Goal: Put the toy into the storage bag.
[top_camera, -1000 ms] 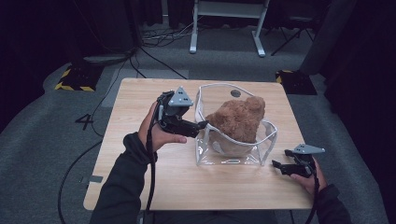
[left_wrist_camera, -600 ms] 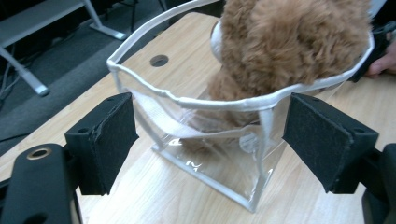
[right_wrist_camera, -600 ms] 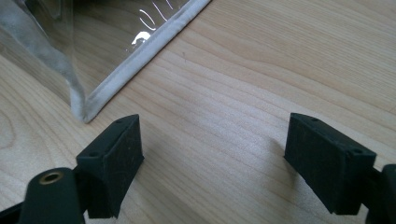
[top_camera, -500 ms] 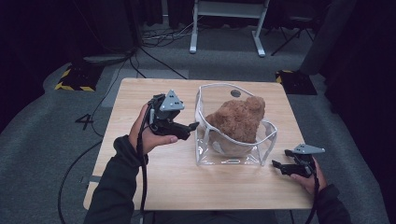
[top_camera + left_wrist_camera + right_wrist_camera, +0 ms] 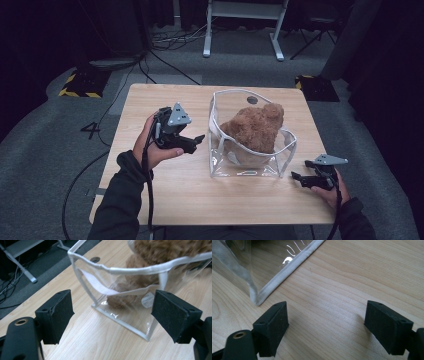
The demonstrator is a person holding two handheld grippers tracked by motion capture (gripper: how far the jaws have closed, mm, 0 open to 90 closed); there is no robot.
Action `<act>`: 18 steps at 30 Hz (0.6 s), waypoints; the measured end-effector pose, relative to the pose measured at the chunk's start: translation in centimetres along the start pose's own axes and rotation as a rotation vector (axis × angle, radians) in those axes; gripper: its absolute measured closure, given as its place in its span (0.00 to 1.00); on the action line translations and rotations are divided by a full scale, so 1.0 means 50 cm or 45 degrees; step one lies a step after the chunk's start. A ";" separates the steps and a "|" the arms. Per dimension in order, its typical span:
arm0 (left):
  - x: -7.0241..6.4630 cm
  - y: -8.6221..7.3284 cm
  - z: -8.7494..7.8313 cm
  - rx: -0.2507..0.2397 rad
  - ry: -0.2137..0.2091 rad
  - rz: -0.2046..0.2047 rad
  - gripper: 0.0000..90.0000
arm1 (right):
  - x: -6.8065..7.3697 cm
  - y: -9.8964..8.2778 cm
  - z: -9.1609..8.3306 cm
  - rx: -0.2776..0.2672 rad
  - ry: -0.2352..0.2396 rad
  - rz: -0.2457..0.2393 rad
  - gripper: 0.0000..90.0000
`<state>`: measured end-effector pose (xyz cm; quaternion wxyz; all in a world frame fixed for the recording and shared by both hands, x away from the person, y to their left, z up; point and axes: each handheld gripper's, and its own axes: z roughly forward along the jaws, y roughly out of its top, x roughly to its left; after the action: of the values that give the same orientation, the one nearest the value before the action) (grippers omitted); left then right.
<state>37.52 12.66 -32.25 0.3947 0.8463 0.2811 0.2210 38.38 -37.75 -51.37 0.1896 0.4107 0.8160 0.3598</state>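
Pouch (image 5: 250, 155) stands upright (mouth up), toy (image 5: 255, 127) inside.

The clear, glossy plastic pouch (image 5: 250, 160) with white cloth-like edging at the frame's centre catches bright glints. Inside it, the brown plush toy (image 5: 256, 127) looks shaggy and matt. The pale wooden tabletop (image 5: 165, 200) is smooth, with fine grain. The left hand-held gripper (image 5: 112, 315) and right hand-held gripper (image 5: 325, 325) carry matt black, slightly rough, foam-like pads (image 5: 60, 312).
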 end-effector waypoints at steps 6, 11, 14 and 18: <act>0.016 -0.024 0.004 0.027 0.042 -0.015 0.20 | 0.000 0.000 0.000 0.000 0.000 0.000 0.21; 0.036 -0.053 0.012 0.055 0.069 -0.052 0.20 | 0.000 0.000 0.000 0.000 0.000 0.000 0.21; 0.050 -0.078 0.018 0.080 0.100 -0.076 0.20 | 0.000 0.000 0.000 0.000 0.000 0.000 0.21; 0.061 -0.097 0.021 0.111 0.138 -0.096 0.20 | 0.000 0.000 0.000 0.000 0.000 0.000 0.21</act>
<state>38.95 16.64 -36.27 0.3499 0.8382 0.3432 0.2391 38.38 -37.76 -51.37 0.1895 0.4108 0.8160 0.3598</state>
